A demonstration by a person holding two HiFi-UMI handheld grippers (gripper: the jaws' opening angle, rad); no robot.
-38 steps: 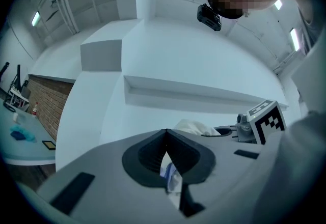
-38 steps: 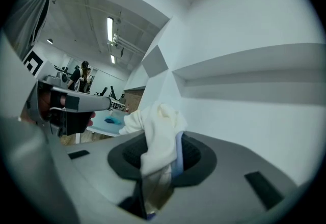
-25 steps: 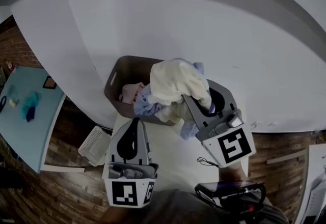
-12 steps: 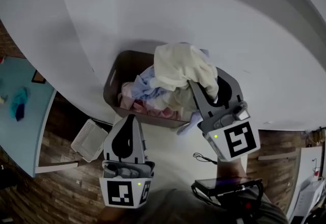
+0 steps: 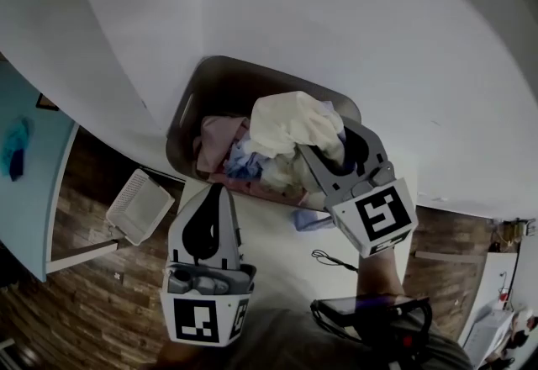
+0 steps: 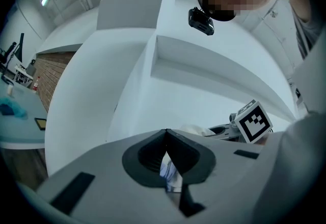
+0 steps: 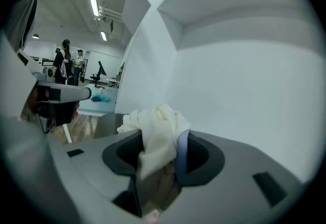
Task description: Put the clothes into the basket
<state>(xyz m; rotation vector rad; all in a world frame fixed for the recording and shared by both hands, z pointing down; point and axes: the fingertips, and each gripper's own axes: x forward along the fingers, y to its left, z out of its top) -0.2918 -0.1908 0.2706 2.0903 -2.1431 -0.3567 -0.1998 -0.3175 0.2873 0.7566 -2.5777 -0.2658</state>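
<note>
Backed all round by a broad white curved wall [image 5: 353,32], sweeping behind everything. Down next to the white table [image 5: 273,238], narrow, with open wooden floor [image 5: 76,309] off both its left and right edges. On to the dark basket [image 5: 244,89] at the table's far end, tucked close under the wall, so little room behind it. Bare inner side showing at the far rim, near side packed with pink clothes [image 5: 217,134] and pale blue clothes [image 5: 245,165]. And there, the cream garment [image 5: 290,120], heaped on top of that pile, inside the basket towards its right-hand rim. Pinched in the right gripper [image 7: 162,139], with jaws just eased wider and cloth filling the gap pad to pad, bunched up past the tips. Across to the left gripper [image 5: 217,187]: closed tip to tip, holding nothing, poised over the table just short of the basket's near rim, well apart from the right one. Smaller now: a white crate [image 5: 134,207] on the floor left of the table, a blue cloth [image 5: 309,219] on the table by the basket's near edge, and a thin black cable [image 5: 329,260] close by.
</note>
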